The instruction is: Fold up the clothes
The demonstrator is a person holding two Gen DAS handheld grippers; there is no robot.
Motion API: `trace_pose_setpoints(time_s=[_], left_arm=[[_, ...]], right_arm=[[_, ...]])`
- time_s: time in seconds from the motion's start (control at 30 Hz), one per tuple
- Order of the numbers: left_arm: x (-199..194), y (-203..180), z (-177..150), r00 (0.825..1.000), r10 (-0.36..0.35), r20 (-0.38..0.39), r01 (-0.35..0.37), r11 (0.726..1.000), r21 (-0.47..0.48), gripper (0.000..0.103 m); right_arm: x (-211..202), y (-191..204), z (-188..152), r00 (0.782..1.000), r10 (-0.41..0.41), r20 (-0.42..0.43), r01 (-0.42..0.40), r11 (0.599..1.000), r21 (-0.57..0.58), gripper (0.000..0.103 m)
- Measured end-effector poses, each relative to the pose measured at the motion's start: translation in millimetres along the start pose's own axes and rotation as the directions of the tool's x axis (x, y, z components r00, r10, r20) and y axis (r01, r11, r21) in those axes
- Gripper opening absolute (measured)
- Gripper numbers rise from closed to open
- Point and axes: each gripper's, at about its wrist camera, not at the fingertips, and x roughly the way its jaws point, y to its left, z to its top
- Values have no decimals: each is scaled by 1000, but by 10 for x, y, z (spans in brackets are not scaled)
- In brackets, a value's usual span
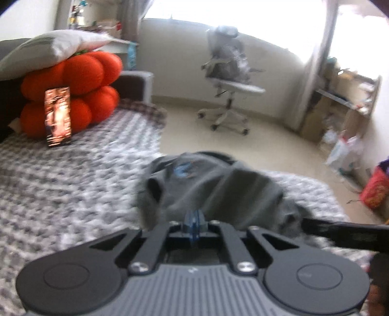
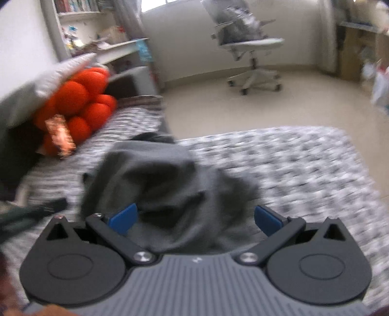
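Bare bedspread (image 2: 304,165) open to the right of the grey garment (image 2: 155,184), orange cushion (image 1: 80,92) and pillow (image 1: 46,46) blocking the far left, box (image 1: 57,116) propped before them, chair (image 1: 228,80) well apart on the floor

You face a bright window (image 1: 231,12) washed out by daylight, pale wall (image 1: 175,60) beneath it, beige floor (image 1: 267,136), white office chair (image 1: 228,80) near the wall, cluttered shelf (image 1: 345,97) at right, bed (image 1: 60,189) in grey-white patterned cover, orange cushion (image 1: 77,94) under a pillow (image 1: 48,46).
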Motion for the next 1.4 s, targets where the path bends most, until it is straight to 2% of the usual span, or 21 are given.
trace_pose_setpoints(time_s=[0.03,0.07,0.13,0.23,0.3,0.37,0.43,0.53,0.57,0.7,0.9,1.03,1.2,1.33,1.4], left_arm=[[36,24,-6,1000,23,-14,-23,1000,0,27],[73,49,-15,999,34,-28,-34,999,-7,52],[133,81,-34,998,44,-50,-45,999,-18,77],[176,81,-61,996,47,-71,-48,999,-16,87],[210,65,-82,994,77,-82,-77,997,5,89],[231,68,-101,990,101,-94,-99,995,25,89],[238,92,-105,990,92,-104,-91,996,20,89],[225,128,-98,991,85,-104,-85,996,5,91],[220,132,-94,991,86,-102,-86,996,2,91],[220,164,-77,992,84,-97,-86,996,-14,92],[242,202,-51,992,92,-88,-96,995,-39,92],[275,229,-45,991,102,-82,-106,993,-57,92],[321,270,-52,991,88,-101,-98,990,-102,91],[323,284,-60,994,-26,-110,4,982,-188,91],[337,288,-70,989,-97,-107,69,968,-242,89]], right_arm=[[5,38,-4,999,44,-13,-44,999,13,103],[9,75,-8,996,88,-24,-87,996,27,103],[38,167,-18,988,152,-35,-150,988,45,101],[100,306,-26,978,198,-58,-195,979,51,88],[156,382,-37,978,198,-70,-194,979,57,69],[207,449,-47,978,191,-79,-186,981,62,63],[226,488,-64,982,172,-73,-169,985,43,53],[233,476,-72,985,162,-56,-160,987,30,15],[228,450,-60,985,167,-51,-166,985,37,11],[118,361,-23,984,175,-11,-174,983,48,8],[-134,200,41,989,129,69,-131,991,39,4],[-328,-6,75,988,80,129,-87,995,48,3],[-401,-300,98,989,-8,149,-5,996,88,1],[-432,-481,122,992,13,127,-29,992,122,1],[-424,-502,98,993,22,112,-37,991,129,5]])
